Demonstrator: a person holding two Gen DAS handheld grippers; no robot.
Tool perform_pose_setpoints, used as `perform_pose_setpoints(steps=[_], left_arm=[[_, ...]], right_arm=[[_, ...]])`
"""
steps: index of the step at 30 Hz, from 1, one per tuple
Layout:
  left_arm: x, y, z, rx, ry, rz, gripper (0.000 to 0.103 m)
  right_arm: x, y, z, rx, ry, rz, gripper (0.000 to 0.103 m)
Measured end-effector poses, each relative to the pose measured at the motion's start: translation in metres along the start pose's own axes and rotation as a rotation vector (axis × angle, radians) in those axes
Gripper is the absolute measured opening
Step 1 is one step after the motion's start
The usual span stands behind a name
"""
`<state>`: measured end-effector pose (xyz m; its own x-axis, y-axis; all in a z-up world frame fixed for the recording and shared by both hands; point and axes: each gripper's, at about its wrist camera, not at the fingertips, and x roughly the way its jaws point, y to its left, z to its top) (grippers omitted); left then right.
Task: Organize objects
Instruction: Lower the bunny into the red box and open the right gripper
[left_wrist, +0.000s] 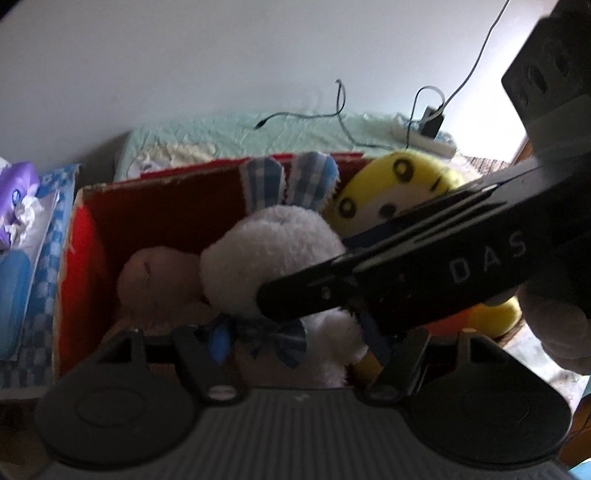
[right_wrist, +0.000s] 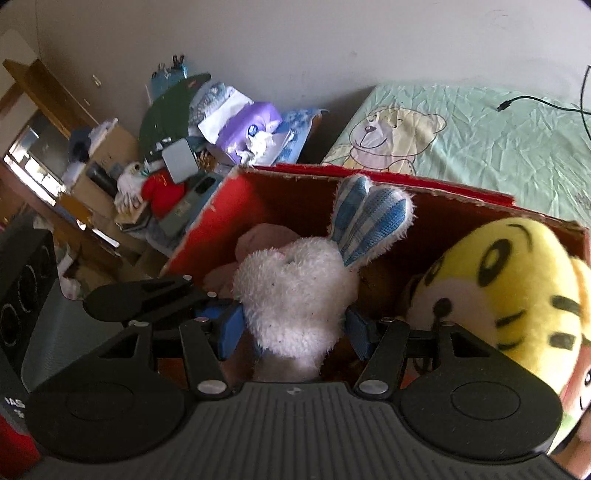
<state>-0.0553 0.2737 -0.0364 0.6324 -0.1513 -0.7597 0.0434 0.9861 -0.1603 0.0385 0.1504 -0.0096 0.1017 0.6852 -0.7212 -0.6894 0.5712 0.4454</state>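
A white plush rabbit (right_wrist: 295, 295) with blue checked ears stands upright in a red cardboard box (right_wrist: 225, 206). My right gripper (right_wrist: 293, 332) is shut on the rabbit's head, blue pads on both sides. The left wrist view shows the rabbit (left_wrist: 266, 254), the box (left_wrist: 88, 236) and the right gripper crossing in front of it. My left gripper (left_wrist: 295, 343) sits just below the rabbit's bow, blue pads near its body; its grip is unclear. A yellow tiger plush (right_wrist: 509, 291) and a pink plush (right_wrist: 258, 240) are also in the box.
A bed with a green bear-print sheet (right_wrist: 480, 147) lies behind the box, with cables and a power strip (left_wrist: 424, 138) on it. A cluttered pile with a purple tissue pack (right_wrist: 247, 125) stands left of the box.
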Motion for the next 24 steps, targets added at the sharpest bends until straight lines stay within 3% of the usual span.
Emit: perform_pose_setpoints(steps=[11,20,24], left_arm=[[0.017,0.005,0.007,-0.046,0.095,0.062,0.072],[0.022,0.008,0.010,-0.052,0.101,0.082,0.073],[0.023,0.007,0.011,-0.053,0.103,0.081,0.073]], right_arm=[[0.022,0.000,0.002,-0.016,0.015,-0.039,0.065],[0.010,0.004,-0.003,0.000,-0.053,-0.051,0.065],[-0.002,0.002,-0.006,0.062,-0.129,-0.058,0.064]])
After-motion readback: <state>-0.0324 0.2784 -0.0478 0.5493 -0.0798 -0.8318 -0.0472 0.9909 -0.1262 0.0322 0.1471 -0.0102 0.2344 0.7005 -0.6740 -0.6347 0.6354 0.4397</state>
